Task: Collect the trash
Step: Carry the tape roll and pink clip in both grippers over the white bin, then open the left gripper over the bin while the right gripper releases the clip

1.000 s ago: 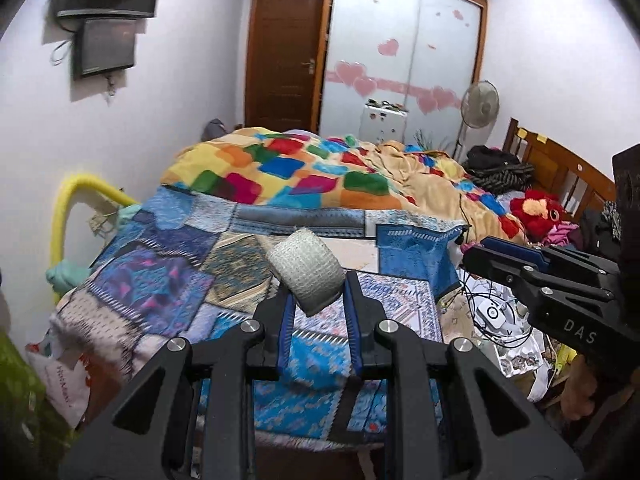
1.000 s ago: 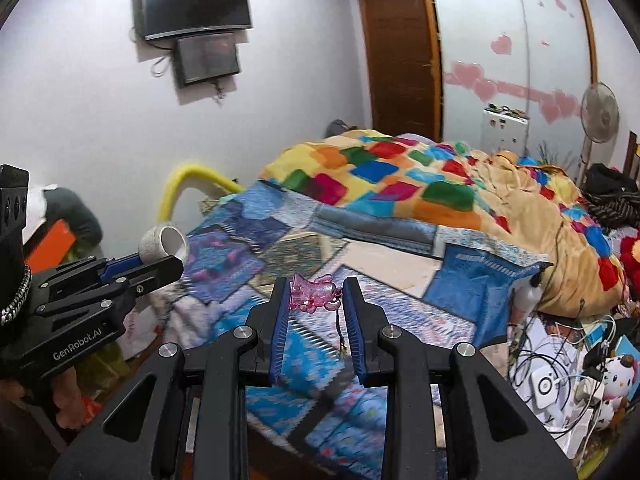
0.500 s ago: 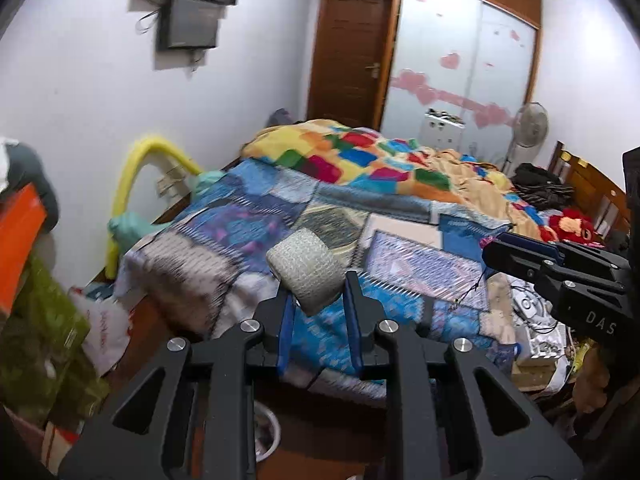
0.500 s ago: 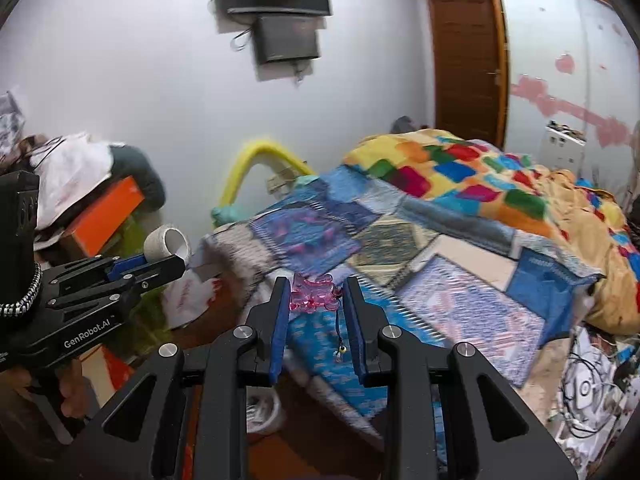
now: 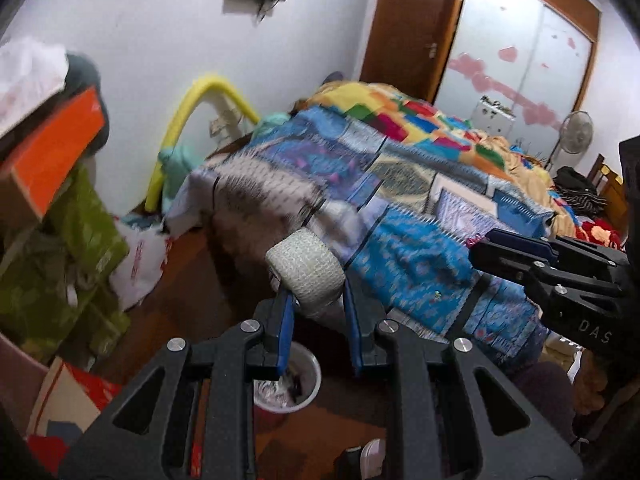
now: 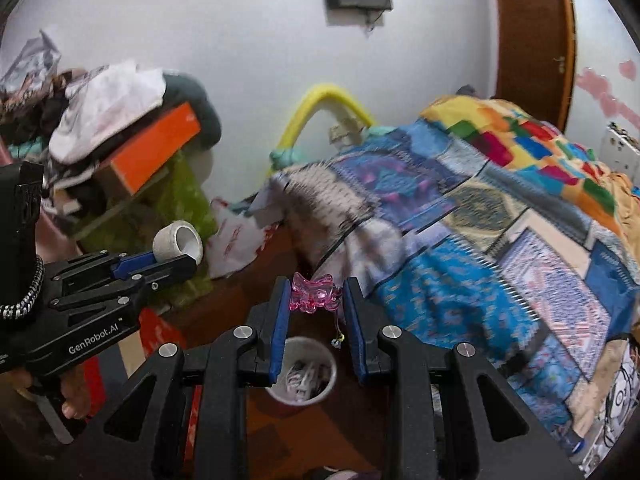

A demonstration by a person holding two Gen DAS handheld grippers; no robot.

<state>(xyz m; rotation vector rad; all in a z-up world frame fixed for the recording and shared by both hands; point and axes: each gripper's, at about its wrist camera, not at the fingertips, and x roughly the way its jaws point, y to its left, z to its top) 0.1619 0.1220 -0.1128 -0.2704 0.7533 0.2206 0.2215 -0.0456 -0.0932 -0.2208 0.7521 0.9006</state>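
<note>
My left gripper (image 5: 316, 300) is shut on a white bandage roll (image 5: 306, 274), which sticks up between its blue pads. In the right wrist view the same roll (image 6: 179, 242) shows at the left, held by that gripper (image 6: 160, 260). A pink translucent hair clip (image 6: 314, 296) is pinched in my right gripper (image 6: 314, 300), with a thin cord hanging from it. That gripper (image 5: 478, 242) also reaches in from the right of the left wrist view. A small red bin with a white rim (image 6: 302, 372) (image 5: 286, 382) stands on the floor just below both grippers, with scraps inside.
A bed with a patchwork quilt (image 5: 400, 200) fills the right side. Piled boxes, an orange box (image 6: 156, 148), green bags (image 5: 68, 256) and clothes crowd the left. A yellow foam arch (image 5: 200, 108) leans on the wall. A white plastic bag (image 6: 234, 240) lies on the brown floor.
Both views have swung left and downward, away from the bed toward the floor. The bin has come into sight below the fingers. Both grips are unchanged.
</note>
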